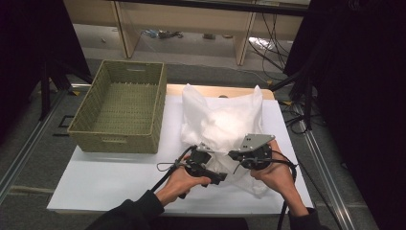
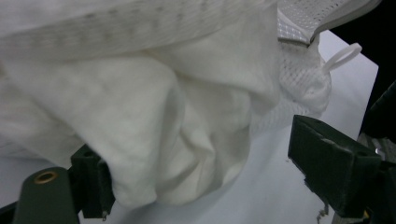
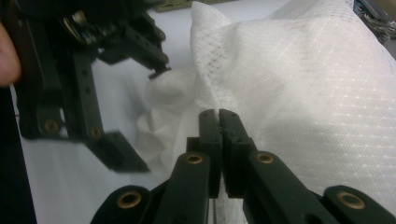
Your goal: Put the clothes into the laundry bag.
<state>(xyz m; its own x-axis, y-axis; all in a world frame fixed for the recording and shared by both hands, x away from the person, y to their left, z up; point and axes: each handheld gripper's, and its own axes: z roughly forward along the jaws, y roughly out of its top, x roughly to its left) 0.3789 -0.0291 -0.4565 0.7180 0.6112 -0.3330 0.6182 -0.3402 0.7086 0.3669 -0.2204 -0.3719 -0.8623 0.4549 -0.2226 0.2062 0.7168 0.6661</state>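
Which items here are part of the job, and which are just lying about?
In play, by the look of it:
- white mesh bag with white cloth at its open end
- left gripper, open around the cloth
- right gripper, shut at the mesh
- woven basket, empty, possibly the destination

Lying about:
- cables on the floor behind the table

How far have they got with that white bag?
Looks like early going. The white mesh bag lies on the table beside the woven basket. The right gripper is pinched shut on its fabric; the left gripper is open around a fold. Whatever follows remains undone.
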